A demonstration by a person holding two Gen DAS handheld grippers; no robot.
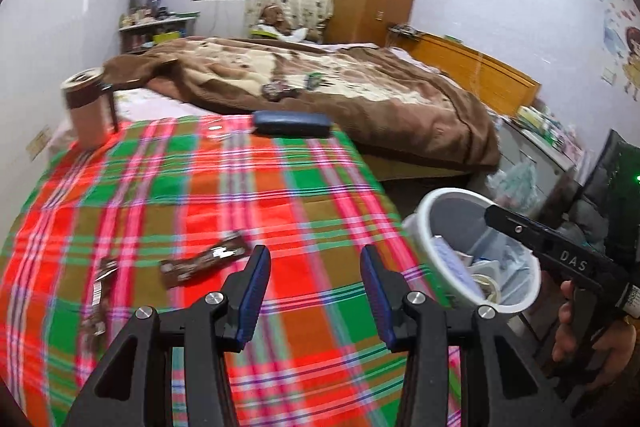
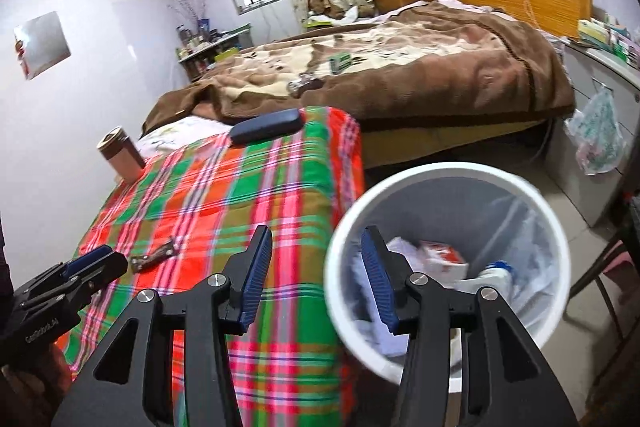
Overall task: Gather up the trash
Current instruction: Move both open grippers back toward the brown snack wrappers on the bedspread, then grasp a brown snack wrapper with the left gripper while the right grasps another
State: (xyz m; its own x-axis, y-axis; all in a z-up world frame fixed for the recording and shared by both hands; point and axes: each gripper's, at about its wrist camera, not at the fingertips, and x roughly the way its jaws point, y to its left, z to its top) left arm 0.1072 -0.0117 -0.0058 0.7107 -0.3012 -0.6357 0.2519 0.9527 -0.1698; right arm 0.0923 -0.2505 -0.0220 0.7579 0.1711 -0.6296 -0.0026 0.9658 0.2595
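Both grippers released, nothing between the jaws.
Left gripper (image 1: 316, 279) hovers over plaid cloth (image 1: 224, 195) near wrappers (image 1: 200, 263); right gripper (image 2: 316, 267) straddles the table edge beside white bin (image 2: 448, 179).

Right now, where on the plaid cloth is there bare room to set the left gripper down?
Free: the wide middle of the plaid cloth, between the brown wrappers at the near left and the blue case at the far edge. Also free just ahead of the left gripper. Crowded: near left by the wrappers, far-left corner by the cup.
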